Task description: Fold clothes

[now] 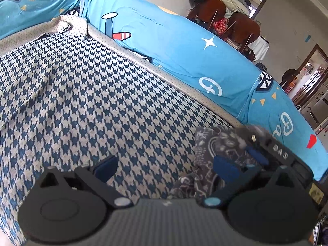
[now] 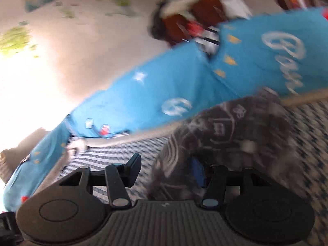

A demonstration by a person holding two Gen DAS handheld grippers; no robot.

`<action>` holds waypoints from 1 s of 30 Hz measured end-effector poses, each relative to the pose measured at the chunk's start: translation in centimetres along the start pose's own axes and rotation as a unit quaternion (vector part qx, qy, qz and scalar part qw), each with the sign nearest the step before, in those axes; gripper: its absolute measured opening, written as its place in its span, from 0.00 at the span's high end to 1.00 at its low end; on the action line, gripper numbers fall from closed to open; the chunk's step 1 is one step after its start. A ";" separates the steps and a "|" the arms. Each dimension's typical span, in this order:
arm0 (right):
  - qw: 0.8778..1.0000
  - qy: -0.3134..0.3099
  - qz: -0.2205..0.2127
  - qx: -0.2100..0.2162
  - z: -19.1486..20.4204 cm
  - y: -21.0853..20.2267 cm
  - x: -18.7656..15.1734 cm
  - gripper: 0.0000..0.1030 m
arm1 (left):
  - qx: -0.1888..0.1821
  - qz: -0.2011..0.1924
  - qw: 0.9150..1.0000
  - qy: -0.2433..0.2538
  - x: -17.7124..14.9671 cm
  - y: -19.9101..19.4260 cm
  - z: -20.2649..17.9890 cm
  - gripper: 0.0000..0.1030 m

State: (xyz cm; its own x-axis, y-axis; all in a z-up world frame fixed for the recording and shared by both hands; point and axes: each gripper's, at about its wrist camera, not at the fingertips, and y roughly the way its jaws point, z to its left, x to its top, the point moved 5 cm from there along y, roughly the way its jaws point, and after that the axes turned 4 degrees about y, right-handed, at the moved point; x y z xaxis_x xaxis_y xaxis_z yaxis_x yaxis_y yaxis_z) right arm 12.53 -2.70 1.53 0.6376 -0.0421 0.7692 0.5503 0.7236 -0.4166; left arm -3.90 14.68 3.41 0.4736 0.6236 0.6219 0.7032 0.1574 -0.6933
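Observation:
A dark grey garment with pale printed patterns (image 1: 205, 149) lies bunched on the blue-and-beige houndstooth blanket (image 1: 82, 94). My left gripper (image 1: 165, 169) is open and wide over the blanket, and the garment touches the outside of its right finger (image 1: 223, 170). My right gripper (image 1: 262, 151) comes in from the right and is partly buried in that cloth. The right wrist view is blurred by motion. There my right gripper (image 2: 165, 171) has its jaws apart, and the garment (image 2: 225, 135) drapes over its right finger (image 2: 197, 172). Blanket shows beside the left finger (image 2: 133, 170).
A bright blue cartoon-print sheet (image 1: 184, 47) covers the bed beyond the blanket's dotted beige border (image 1: 164, 71). Brown wooden chairs piled with clothes (image 1: 225, 16) stand behind the bed. Furniture and a doorway (image 1: 311, 82) lie at the far right.

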 end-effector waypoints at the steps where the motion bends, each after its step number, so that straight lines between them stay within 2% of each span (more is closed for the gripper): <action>1: 1.000 -0.010 0.000 0.008 0.4 0.4 -0.1 0.47 | 0.000 0.001 1.000 -0.001 0.0 0.0 0.1 0.00; 5: 1.000 0.008 0.025 0.009 -0.2 2.0 -0.9 0.47 | -0.004 0.004 1.000 -0.008 0.1 0.1 0.1 0.00; 9: 0.998 0.051 0.026 0.014 -1.1 1.3 -0.3 0.47 | -0.006 0.004 1.000 -0.002 0.1 0.1 -0.1 0.00; 15: 0.995 0.096 0.015 -0.036 -3.3 -1.0 2.1 0.47 | -0.005 0.005 1.000 0.000 0.0 0.1 -0.3 0.00; 19: 0.991 0.122 0.001 -0.046 -5.1 -2.6 2.9 0.47 | -0.001 0.001 1.000 0.003 -0.1 0.1 -0.6 0.00; 26: 0.989 0.097 0.041 -0.108 -5.6 -1.8 2.0 0.47 | 0.011 0.012 0.999 0.030 -0.6 1.0 -1.3 0.00; 30: 0.989 0.088 0.059 -0.104 -5.0 -2.3 1.7 0.47 | 0.013 0.031 0.999 0.037 -1.3 2.1 -1.2 0.00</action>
State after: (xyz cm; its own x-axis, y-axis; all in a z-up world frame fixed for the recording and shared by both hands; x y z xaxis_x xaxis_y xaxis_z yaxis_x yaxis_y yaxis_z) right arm 15.07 -7.90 1.39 0.7782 -0.0984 0.6203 0.5538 0.5733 -0.6038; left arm -2.47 13.27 1.58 0.5546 0.5754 0.6011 0.6568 0.1408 -0.7408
